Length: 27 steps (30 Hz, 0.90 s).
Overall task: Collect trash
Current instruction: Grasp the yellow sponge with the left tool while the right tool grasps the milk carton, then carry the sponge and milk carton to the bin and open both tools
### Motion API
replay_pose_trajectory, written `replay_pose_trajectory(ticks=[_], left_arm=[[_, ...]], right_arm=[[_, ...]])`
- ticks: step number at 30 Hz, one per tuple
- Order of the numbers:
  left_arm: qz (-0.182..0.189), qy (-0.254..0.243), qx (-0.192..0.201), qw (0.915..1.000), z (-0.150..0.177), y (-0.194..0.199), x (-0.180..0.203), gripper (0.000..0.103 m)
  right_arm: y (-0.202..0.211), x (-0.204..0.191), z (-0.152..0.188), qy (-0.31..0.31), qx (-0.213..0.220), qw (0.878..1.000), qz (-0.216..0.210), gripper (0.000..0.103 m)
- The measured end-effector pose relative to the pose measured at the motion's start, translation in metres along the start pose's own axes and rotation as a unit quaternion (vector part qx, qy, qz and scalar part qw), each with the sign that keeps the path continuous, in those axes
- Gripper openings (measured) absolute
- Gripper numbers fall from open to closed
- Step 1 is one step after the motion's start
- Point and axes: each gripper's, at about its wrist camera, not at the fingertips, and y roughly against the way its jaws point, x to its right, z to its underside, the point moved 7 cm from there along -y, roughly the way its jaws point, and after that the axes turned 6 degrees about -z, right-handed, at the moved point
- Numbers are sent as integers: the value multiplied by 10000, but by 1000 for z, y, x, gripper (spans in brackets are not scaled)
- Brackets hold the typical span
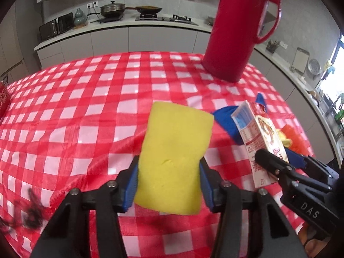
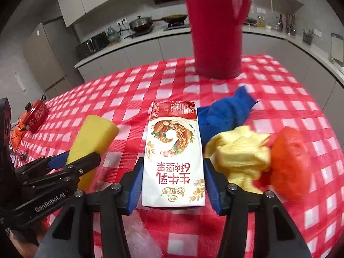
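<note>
1. Left gripper (image 1: 168, 185) is clamped on a yellow sponge (image 1: 174, 159); the blue pads press into both long edges and the foam bows slightly between them. No earlier view given, so only the grip itself is noted.
2. Right gripper (image 2: 173, 185) holds a milk carton (image 2: 173, 161) by its two narrow sides, pads flat against the card. The torn-open top points away from the hand.
3. Key relation: both held things run lengthwise straight out along the fingers, so each sticks out well past the fingertips. The two grippers sit side by side, sponge to the left of the carton, near but apart.
4. Both items appear lifted clear of the checked tablecloth (image 1: 86, 107); I judge the pickup done and a carry to a bin next. No bin shows in either view.
5. Still on the cloth, nearest the right hand: a blue cloth (image 2: 223, 114), a crumpled yellow rag (image 2: 240, 152) and an orange mesh ball (image 2: 290, 163), bunched together just right of the carton.
6. Materials: sponge soft, porous, matte; carton glossy, stiff, creased at the top; tablecloth slick plastic with wrinkles.
7. A tall red jug (image 1: 234, 28) stands behind, well apart.
</note>
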Motion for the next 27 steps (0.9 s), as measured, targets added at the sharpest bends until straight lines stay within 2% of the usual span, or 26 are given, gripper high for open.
replay_pose_trajectory(ticks=[7,13,18,22,27], left_arm=[[143,-76,238,9996,-2,25,36,52],[155,-87,389,9991,7,47,79,52],[38,-3,532,9986,17,68,133,52],[-75,149,581,9982,34,82,198,52],[-25,277,597,9978,53,90,274,52]], right_arm=[[50,27,-2,-70,326,9993,163,54],[90,62,5,-48,524,9986,95,54],[130,119,15,5,709,9973,-179,54],[160,177,26,42,751,9963,-406,54],[204,264,45,100,704,9969,-341,54]])
